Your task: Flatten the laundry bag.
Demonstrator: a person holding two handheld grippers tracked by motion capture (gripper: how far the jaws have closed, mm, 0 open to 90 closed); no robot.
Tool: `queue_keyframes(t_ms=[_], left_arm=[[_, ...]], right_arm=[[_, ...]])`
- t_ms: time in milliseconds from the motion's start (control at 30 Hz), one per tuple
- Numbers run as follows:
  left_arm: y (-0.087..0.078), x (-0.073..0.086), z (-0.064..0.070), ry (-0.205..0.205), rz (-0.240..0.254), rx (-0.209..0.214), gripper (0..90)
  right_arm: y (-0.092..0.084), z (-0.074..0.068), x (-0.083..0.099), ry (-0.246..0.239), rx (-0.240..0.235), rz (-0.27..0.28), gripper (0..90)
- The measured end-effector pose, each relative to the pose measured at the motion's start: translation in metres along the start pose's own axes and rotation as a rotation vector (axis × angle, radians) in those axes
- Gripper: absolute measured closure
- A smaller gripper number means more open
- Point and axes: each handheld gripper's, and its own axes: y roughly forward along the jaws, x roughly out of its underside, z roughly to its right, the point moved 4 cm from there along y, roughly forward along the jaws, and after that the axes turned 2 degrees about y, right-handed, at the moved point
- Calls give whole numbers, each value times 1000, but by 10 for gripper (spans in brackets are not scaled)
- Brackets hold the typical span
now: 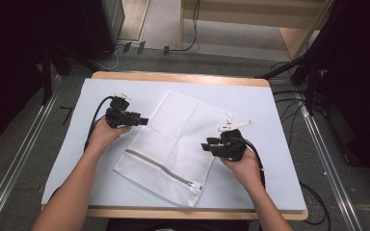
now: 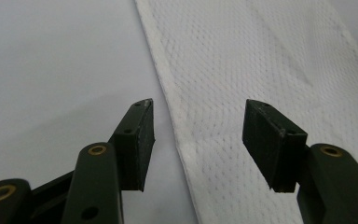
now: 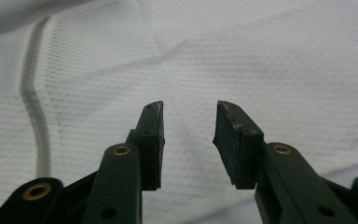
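Observation:
A white mesh laundry bag (image 1: 173,144) lies flat and slanted on the white table cover, its grey zipper (image 1: 161,168) running along the near end. My left gripper (image 1: 142,121) hovers at the bag's left edge, jaws open and empty; in the left gripper view the bag's edge (image 2: 177,135) passes between the open jaws of my left gripper (image 2: 198,135). My right gripper (image 1: 205,144) sits at the bag's right edge, pointing left. In the right gripper view my right gripper (image 3: 189,133) is open over the mesh (image 3: 242,60), nothing pinched, with the zipper (image 3: 32,102) at the left.
The white cover (image 1: 270,110) lies on a wooden table (image 1: 183,77) whose edges show at the far and near sides. Black stands and cables (image 1: 308,82) crowd the floor to the right; dark equipment (image 1: 77,33) stands at the far left.

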Motion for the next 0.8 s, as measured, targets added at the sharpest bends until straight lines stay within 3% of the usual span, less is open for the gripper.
queue_keyframes(t_ms=[100, 233, 433, 800], left_arm=[[4, -1, -1, 2, 4, -11, 447], [9, -1, -2, 11, 7, -20, 450], [13, -1, -3, 20, 11, -32, 451], [30, 1, 5, 78, -51, -57, 441]], right_arm=[[-2, 10, 5, 36, 37, 5, 615], [0, 20, 8, 49, 65, 0, 597], [7, 35, 14, 102, 78, -13, 597], [10, 52, 21, 146, 149, -38, 570]])
